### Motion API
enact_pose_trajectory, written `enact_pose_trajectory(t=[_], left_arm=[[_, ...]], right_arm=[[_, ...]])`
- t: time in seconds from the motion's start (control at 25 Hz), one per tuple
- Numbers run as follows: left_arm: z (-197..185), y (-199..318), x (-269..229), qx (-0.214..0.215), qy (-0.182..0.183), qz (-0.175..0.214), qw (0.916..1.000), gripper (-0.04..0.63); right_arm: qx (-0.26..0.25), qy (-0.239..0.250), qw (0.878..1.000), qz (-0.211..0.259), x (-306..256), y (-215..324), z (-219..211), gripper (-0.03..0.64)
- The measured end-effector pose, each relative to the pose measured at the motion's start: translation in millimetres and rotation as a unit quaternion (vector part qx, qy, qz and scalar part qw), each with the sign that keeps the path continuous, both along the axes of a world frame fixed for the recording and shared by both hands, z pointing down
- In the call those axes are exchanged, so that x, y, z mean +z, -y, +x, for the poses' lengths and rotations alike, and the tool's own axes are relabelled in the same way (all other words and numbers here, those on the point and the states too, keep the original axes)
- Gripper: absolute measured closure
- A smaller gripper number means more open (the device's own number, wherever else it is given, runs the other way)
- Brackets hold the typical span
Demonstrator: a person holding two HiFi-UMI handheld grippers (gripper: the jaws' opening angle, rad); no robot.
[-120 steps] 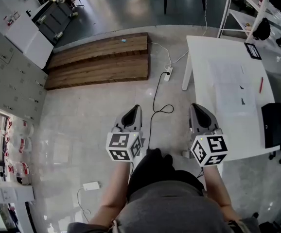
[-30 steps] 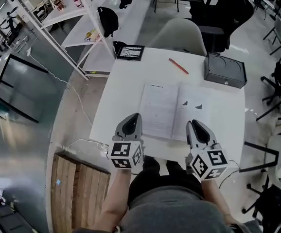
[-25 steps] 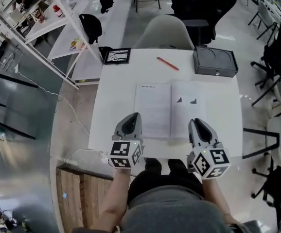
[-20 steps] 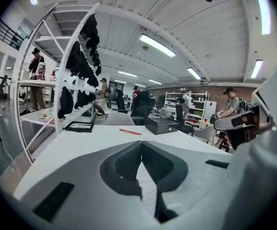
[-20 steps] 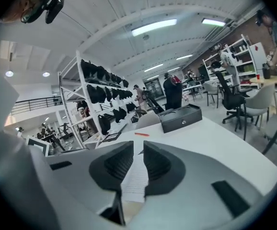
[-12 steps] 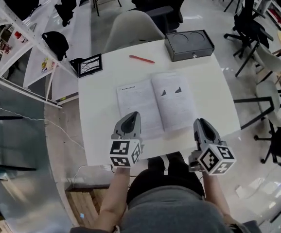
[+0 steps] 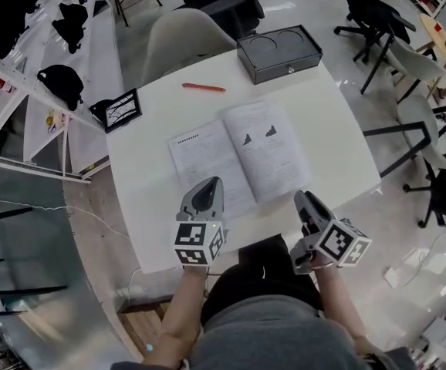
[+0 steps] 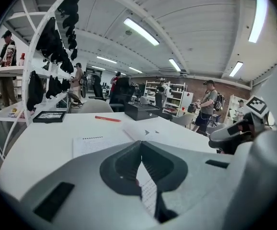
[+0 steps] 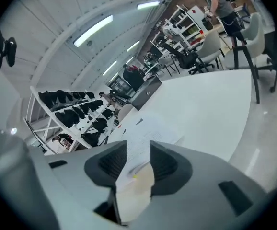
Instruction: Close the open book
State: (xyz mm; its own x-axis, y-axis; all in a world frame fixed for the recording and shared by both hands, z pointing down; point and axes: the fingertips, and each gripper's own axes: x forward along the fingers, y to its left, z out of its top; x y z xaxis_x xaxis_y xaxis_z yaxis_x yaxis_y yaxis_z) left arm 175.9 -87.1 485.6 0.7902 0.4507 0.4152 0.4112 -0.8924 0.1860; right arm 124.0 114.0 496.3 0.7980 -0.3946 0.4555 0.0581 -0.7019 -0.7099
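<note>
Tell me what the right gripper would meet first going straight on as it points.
Probably the near right corner of the open book, or first the table edge. The right gripper has just been opening its jaws, nothing between them.

Right tool (image 7: 304,200) jaws newly apart, empty

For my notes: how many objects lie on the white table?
4: open book in the middle, red pen beyond it, black box at the far right corner, black frame at the far left corner. Left gripper may hide more.
</note>
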Motion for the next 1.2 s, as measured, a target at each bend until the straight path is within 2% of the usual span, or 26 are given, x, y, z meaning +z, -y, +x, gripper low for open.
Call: enact_pose_trajectory(t=[0.32, 0.6, 0.76, 1.08, 1.2], left_arm=[[5.3, -5.1, 14.8, 0.009, 0.017, 0.005, 0.9998, 0.589], [5.9, -7.8, 25.6, 0.007, 0.032, 0.007, 0.9994, 0.589], [4.8, -7.9, 30.1, 0.004, 0.039, 0.012, 0.9992, 0.589], [5.3, 1.2, 36.1, -0.016, 0.049, 0.017, 0.9986, 0.589], [7.0, 1.7, 36.4, -0.019, 0.050, 0.016, 0.9984, 0.589]], right_arm=[[0.025, 0.067, 0.993, 0.097, 34.5, 13.0, -4.3, 0.423], [0.027, 0.093, 0.985, 0.145, 51.0, 20.0, 2.9, 0.407], [0.033, 0.125, 0.980, 0.149, 63.3, 16.7, 2.7, 0.399], [0.029, 0.113, 0.970, 0.215, 63.0, 26.2, 21.4, 0.393], [0.029, 0.112, 0.970, 0.212, 64.0, 22.7, 26.4, 0.398]])
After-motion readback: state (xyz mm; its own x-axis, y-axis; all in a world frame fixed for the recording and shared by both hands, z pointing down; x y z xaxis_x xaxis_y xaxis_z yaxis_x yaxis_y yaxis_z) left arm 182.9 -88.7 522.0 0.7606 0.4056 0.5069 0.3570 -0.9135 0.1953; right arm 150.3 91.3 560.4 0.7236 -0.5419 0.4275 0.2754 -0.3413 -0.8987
